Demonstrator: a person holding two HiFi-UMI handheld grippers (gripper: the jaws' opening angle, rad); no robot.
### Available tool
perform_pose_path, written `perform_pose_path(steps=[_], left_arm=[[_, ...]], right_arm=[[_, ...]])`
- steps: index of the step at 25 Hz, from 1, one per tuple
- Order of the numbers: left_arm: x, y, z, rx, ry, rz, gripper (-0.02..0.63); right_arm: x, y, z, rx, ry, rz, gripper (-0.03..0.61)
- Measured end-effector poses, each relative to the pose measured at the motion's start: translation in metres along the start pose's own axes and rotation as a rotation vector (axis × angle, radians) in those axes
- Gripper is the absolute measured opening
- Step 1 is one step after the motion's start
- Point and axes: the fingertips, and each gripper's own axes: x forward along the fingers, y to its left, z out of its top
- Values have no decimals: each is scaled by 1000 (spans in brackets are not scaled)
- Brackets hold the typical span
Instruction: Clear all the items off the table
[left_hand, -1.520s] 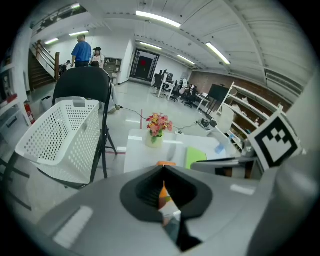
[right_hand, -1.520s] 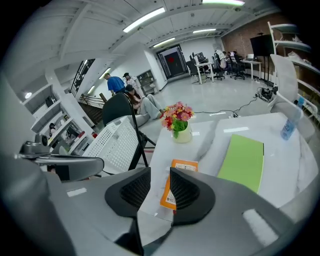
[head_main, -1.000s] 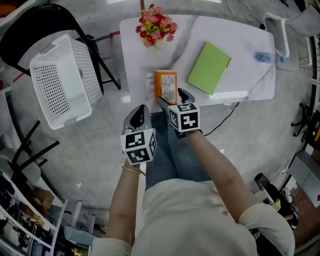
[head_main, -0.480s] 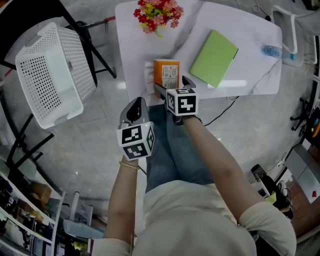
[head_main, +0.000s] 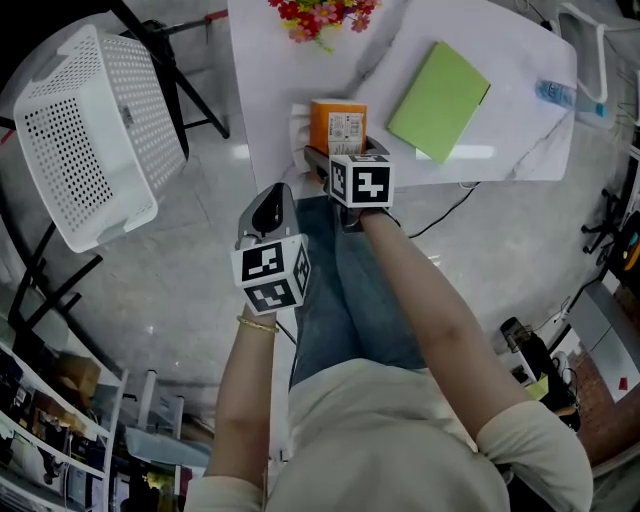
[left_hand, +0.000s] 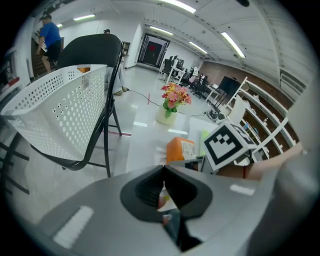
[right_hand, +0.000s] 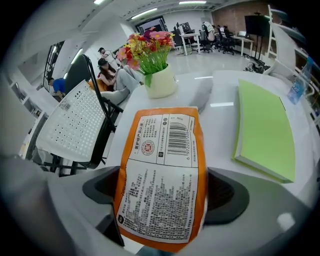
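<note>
An orange snack packet (head_main: 337, 125) lies label-up at the near edge of the white table (head_main: 275, 80). My right gripper (head_main: 340, 152) points steeply down over its near end. Its jaws have just been opening and stand wide, with the packet (right_hand: 162, 175) between the pads and a small gap on each side. My left gripper (head_main: 272, 205) hangs lower and to the left, off the table over the floor, shut and empty. In the left gripper view its jaws (left_hand: 164, 169) meet, and the packet (left_hand: 181, 149) shows beyond them.
A green book (head_main: 440, 87) lies right of the packet and a vase of flowers (head_main: 325, 15) behind it. A water bottle (head_main: 560, 95) lies at the table's right end. A white perforated basket (head_main: 95, 130) rests on a black chair to the left. The person's legs are under the table's edge.
Both grippers have come down. The right one has closed in on the packet's near end and its jaws have spread wider around it. The left one stays shut.
</note>
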Motion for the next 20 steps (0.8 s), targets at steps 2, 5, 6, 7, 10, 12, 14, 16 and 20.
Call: perform_pose_path(steps=[2, 5, 6, 7, 10, 12, 14, 16, 20], left_arm=[[0, 2, -3, -8, 4, 1, 10], [-1, 3, -7, -14, 9, 2, 10], [-1, 2, -9, -15, 11, 0, 11], [-2, 2, -10, -15, 13, -2, 10], [-2, 1, -11, -15, 16, -5, 10], [-3, 0, -12, -15, 16, -7, 11], [-4, 0, -11, -12, 15, -8, 9], [-5, 0, -11, -11, 12, -8, 10], [-9, -1, -9, -9, 8, -5, 10]], right_arm=[[3, 0, 0, 6, 3, 2, 508], [5, 0, -1, 5, 12, -4, 492], [5, 0, -1, 3, 15, -6, 478], [4, 0, -1, 2, 17, -8, 471], [5, 0, -1, 0, 21, -14, 451], [4, -1, -1, -5, 24, -23, 420], [3, -2, 0, -9, 25, -30, 380], [0, -2, 1, -13, 22, -37, 362], [-6, -2, 1, -25, 16, -43, 339]])
